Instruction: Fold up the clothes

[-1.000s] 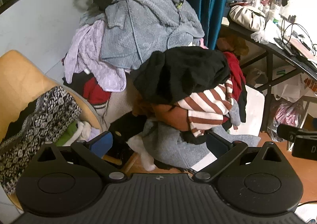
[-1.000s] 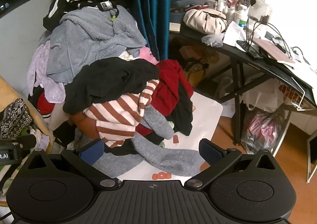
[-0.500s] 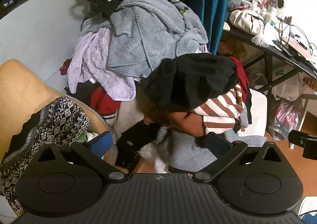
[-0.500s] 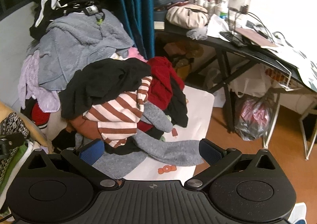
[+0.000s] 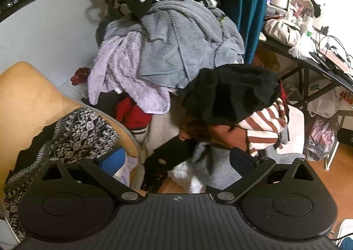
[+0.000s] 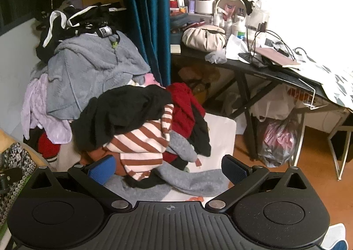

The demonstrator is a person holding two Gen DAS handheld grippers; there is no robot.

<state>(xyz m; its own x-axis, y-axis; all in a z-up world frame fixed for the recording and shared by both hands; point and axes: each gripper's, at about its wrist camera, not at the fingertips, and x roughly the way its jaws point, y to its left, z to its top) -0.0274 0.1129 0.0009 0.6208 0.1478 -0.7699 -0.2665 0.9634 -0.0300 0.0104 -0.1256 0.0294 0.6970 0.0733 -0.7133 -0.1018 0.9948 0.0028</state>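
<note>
A tall heap of unfolded clothes fills both views. A black garment (image 5: 231,93) (image 6: 123,110) lies on top of a brown-and-white striped top (image 5: 264,124) (image 6: 143,146), with a grey fleece (image 5: 183,46) (image 6: 88,73) and a lilac towel (image 5: 123,69) behind. A grey knit (image 6: 189,181) trails onto a white board (image 6: 220,130). My left gripper (image 5: 176,159) stands open, close in front of the heap's lower edge. My right gripper (image 6: 167,167) is open too, just short of the striped top, nothing between its fingers.
A tan chair (image 5: 26,99) with a patterned black-and-white cloth (image 5: 72,137) stands at the left. A teal curtain (image 6: 143,18) hangs behind the heap. A black desk (image 6: 253,66) crowded with cosmetics, a beige bag (image 6: 205,38) and cables stands right, plastic bags (image 6: 278,144) beneath.
Both grippers have drawn closer to the heap and tilted up a little; the clothes look larger in both views. Both stay open and the garments have not moved.
</note>
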